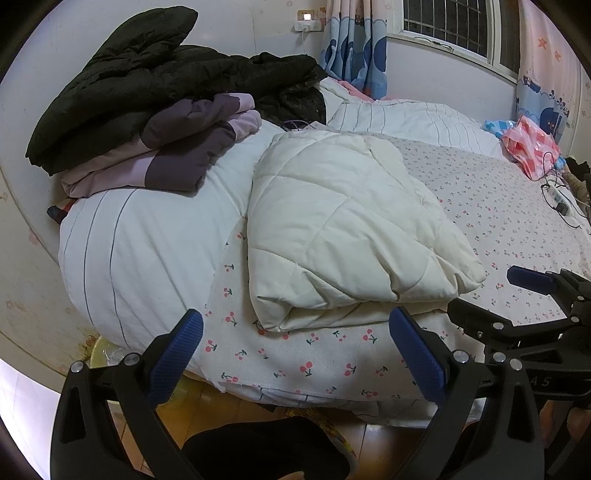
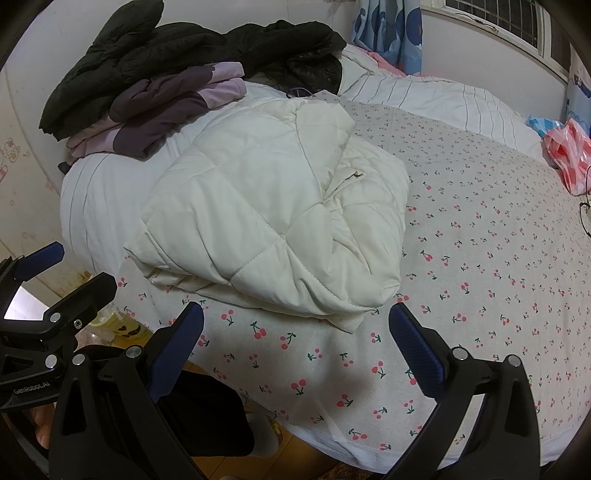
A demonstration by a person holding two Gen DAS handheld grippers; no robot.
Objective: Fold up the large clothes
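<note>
Bed (image 1: pixel 480 229) with cherry-print sheet; barred window (image 1: pixel 450 26) upper right, curtain (image 1: pixel 354 44) beside it; floor (image 1: pixel 229 413) perhaps wood.

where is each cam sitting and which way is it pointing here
Left wrist: on the left gripper, off the bed's near edge, facing the folded cream quilted coat; its open blue fingers show, with the right gripper at right.
Right wrist: on the right gripper, facing the same coat from further right; the left gripper shows at left.
Shared: coat, cherry-print sheet, black jacket, purple clothes.

Black hand-held gripper (image 1: pixel 295 343), blue ribbed pads (image 1: pixel 417 356), silver screws
</note>
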